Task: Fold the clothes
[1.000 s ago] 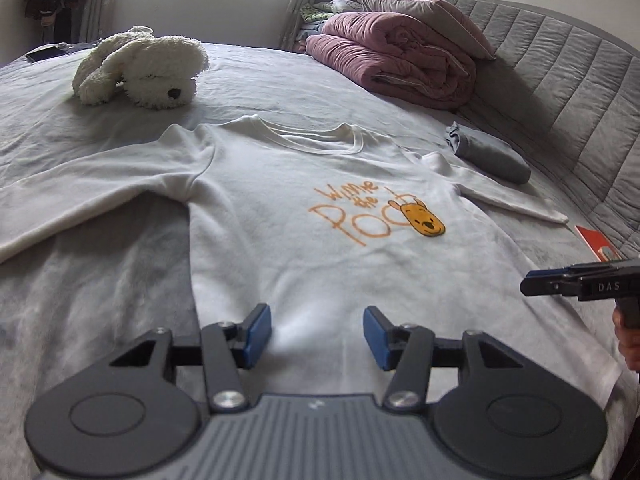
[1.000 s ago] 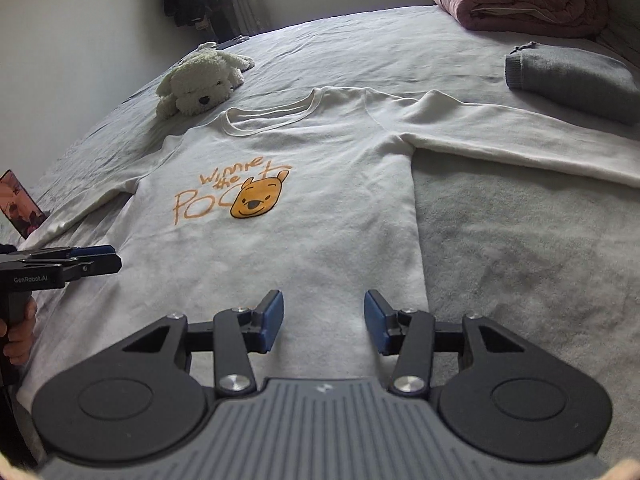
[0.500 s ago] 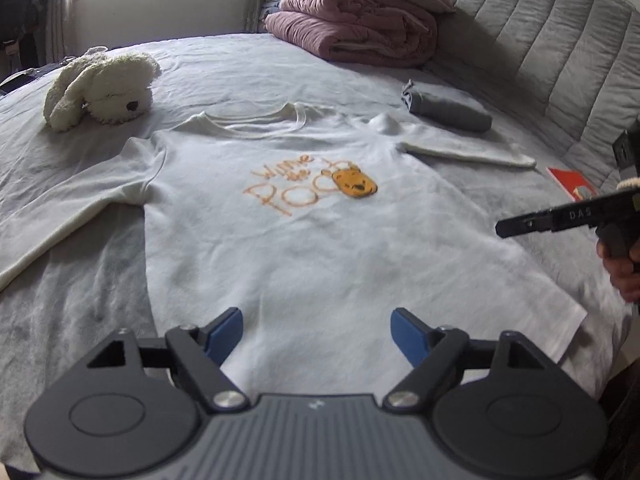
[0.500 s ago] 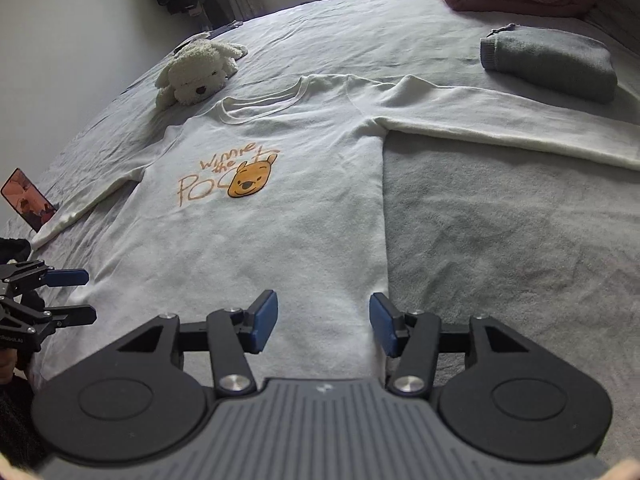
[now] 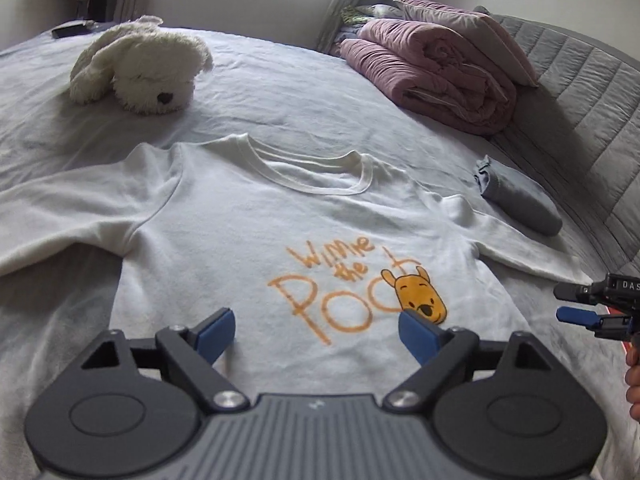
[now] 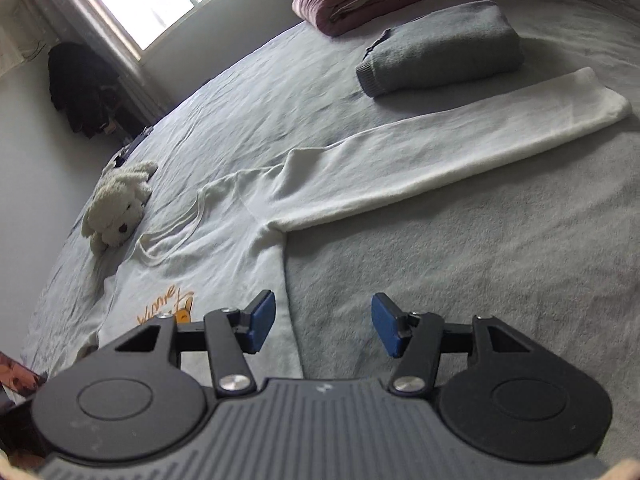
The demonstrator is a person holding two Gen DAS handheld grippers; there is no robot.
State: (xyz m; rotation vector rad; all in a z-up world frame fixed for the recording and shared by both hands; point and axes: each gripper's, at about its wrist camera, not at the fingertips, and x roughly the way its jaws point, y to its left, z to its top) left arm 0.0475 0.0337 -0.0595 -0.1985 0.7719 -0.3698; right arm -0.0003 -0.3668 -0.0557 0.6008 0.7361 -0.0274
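White sweatshirt (image 5: 248,240) lies flat, front up, on the grey bed (image 5: 280,92), both sleeves spread out. Left tongs (image 5: 316,330) wide open above the chest print, jaws just opened further, nothing between. Right tongs (image 6: 323,324) parted over the shirt's side edge, empty; contact with fabric unclear. Plush dog (image 5: 140,66) beyond the collar, folded grey garment (image 6: 440,48) near the right sleeve.

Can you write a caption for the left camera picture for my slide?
Open left gripper hovers over a white Pooh shirt spread flat on the bed, near a plush dog.
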